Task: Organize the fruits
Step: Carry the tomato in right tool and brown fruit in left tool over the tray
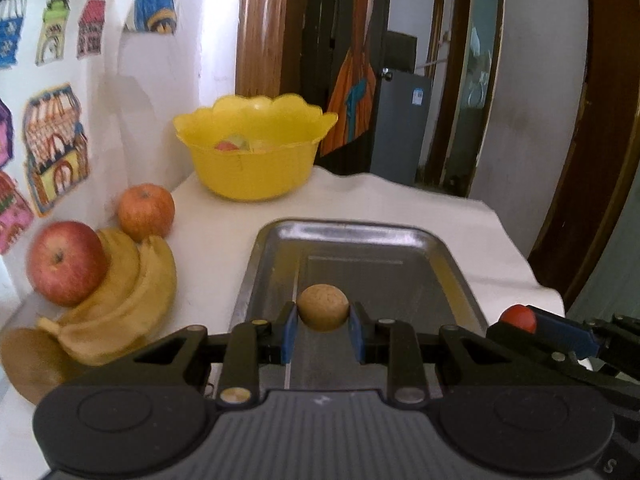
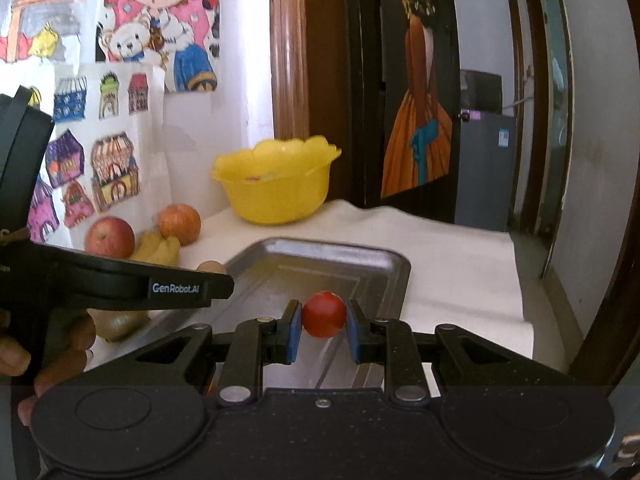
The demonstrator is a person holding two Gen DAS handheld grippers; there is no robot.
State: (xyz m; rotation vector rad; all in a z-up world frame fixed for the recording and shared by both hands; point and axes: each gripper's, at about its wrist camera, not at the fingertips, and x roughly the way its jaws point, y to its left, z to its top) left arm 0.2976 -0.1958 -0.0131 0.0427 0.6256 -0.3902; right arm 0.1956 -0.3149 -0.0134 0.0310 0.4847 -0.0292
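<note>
My left gripper (image 1: 323, 330) is shut on a small round brown fruit (image 1: 322, 307), held over the near end of the metal tray (image 1: 280, 236). My right gripper (image 2: 323, 330) is shut on a small red fruit (image 2: 324, 314), above the same tray (image 2: 384, 258); that red fruit (image 1: 519, 318) also shows at the right in the left wrist view. A yellow bowl (image 1: 256, 178) with some fruit inside stands beyond the tray. Two red apples (image 1: 66, 262) (image 1: 146, 212), bananas (image 1: 132, 300) and a brown kiwi (image 1: 28, 364) lie at the left.
The table wears a white cloth (image 2: 460, 272) whose right edge drops off near a doorway. A wall with coloured drawings (image 1: 52, 148) stands close on the left. A person's hand (image 2: 24, 360) holds the left gripper's body (image 2: 120, 284) at the left of the right wrist view.
</note>
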